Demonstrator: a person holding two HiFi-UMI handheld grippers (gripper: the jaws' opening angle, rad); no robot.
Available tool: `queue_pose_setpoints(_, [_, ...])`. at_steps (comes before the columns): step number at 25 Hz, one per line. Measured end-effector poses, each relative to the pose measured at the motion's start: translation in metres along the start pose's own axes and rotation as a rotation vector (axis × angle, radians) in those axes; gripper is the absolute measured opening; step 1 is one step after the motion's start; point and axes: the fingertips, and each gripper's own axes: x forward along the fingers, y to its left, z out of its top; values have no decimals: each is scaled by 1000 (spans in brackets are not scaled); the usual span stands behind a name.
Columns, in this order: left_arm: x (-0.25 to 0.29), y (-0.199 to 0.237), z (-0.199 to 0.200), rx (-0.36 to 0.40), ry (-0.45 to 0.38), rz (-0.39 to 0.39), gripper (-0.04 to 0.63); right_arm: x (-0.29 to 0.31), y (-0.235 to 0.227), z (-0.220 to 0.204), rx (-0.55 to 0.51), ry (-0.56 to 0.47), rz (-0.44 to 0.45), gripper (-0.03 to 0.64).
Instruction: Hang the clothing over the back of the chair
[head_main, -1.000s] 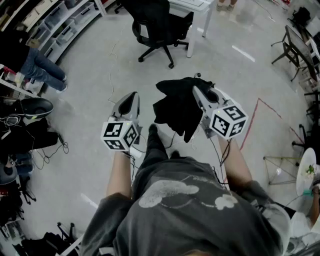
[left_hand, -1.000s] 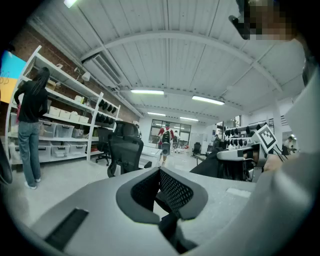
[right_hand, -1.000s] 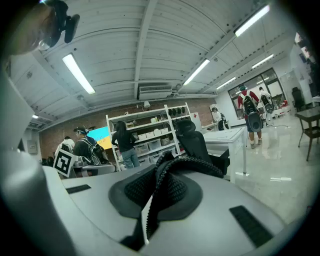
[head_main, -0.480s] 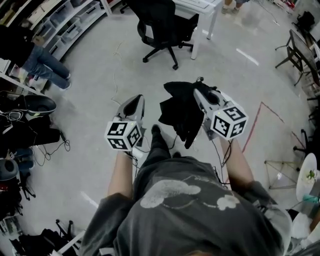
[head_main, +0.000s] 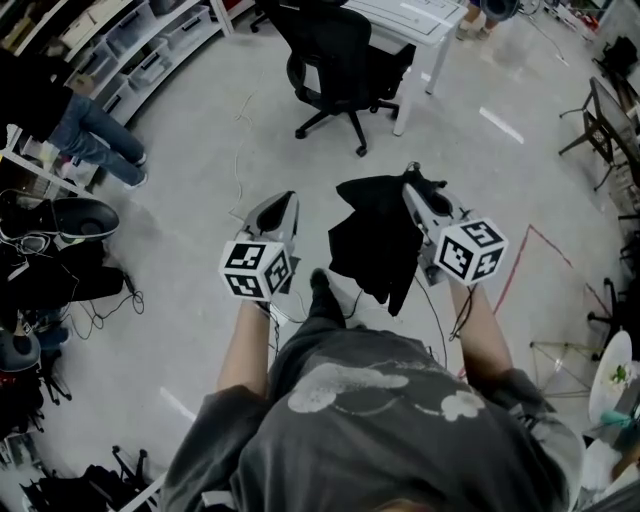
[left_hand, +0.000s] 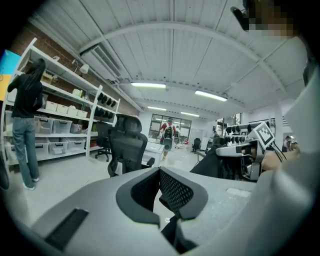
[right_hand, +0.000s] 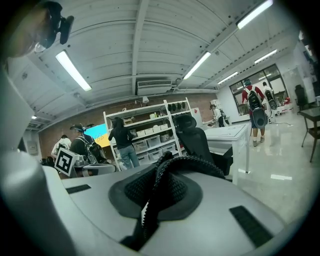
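Dangling from right tongs (head_main: 412, 188), clenched on its ribbed edge, clothing (head_main: 375, 235) hung above floor, well short of chair (head_main: 335, 50). Left tongs (head_main: 283, 200) were closed, empty. Best: raise hem clear above backrest, spread fabric with left tongs, then release.

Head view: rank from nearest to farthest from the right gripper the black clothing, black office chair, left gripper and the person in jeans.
1. Black clothing: held in the right gripper.
2. Left gripper: alongside, to its left.
3. Black office chair: ahead, upper centre.
4. Person in jeans: far left, by white shelves.
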Motion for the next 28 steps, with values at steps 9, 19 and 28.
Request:
queue_pose_setpoints(9, [77, 80, 46, -27, -22, -38, 2, 95, -38, 54, 34, -52, -69, 2])
queue_pose_setpoints(19, [112, 175, 86, -51, -59, -87, 2, 163, -52, 109, -21, -120, -190, 3])
queue_pose_setpoints(28, [121, 184, 96, -75, -67, -130, 2, 174, -68, 131, -38, -98, -264, 3])
